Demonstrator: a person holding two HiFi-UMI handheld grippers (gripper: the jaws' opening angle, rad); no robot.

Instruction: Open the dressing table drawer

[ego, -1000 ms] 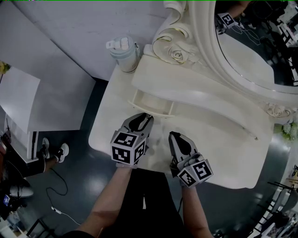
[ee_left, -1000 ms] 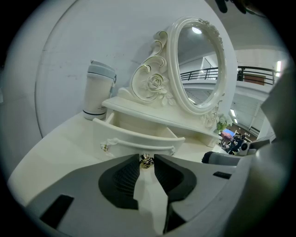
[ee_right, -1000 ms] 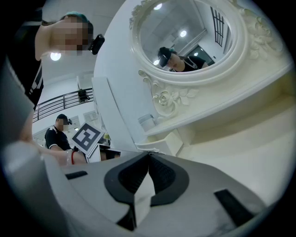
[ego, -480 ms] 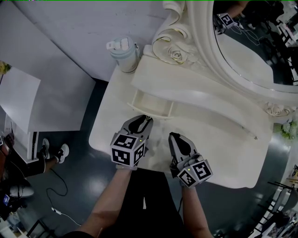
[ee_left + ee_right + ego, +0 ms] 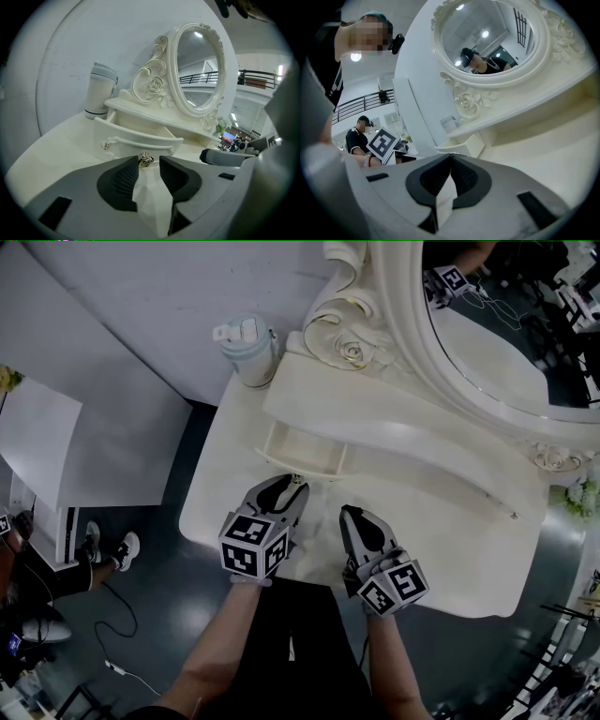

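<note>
1. Left hand-held gripper (image 5: 149, 165) points straight at the drawer (image 5: 302, 454). Its jaws stand a narrow gap apart, and the drawer's small metal knob (image 5: 145, 160) sits at their tips, close against one pad with a sliver of space at the other.
2. The right hand-held gripper (image 5: 450, 157) lies just right of the drawer, low over the bench (image 5: 450, 521), its jaws closed tip to tip on nothing.
3. The drawer stands pulled out from under the dressing table's shelf.
4. Each gripper's cube (image 5: 251, 545) bears black-and-white square code patterns.
5. Both bare forearms (image 5: 220, 652) reach toward the drawer, roughly parallel.
6. A lidded tumbler (image 5: 246, 345) stands behind the drawer, and an oval mirror (image 5: 497, 324) rises beyond it.
</note>
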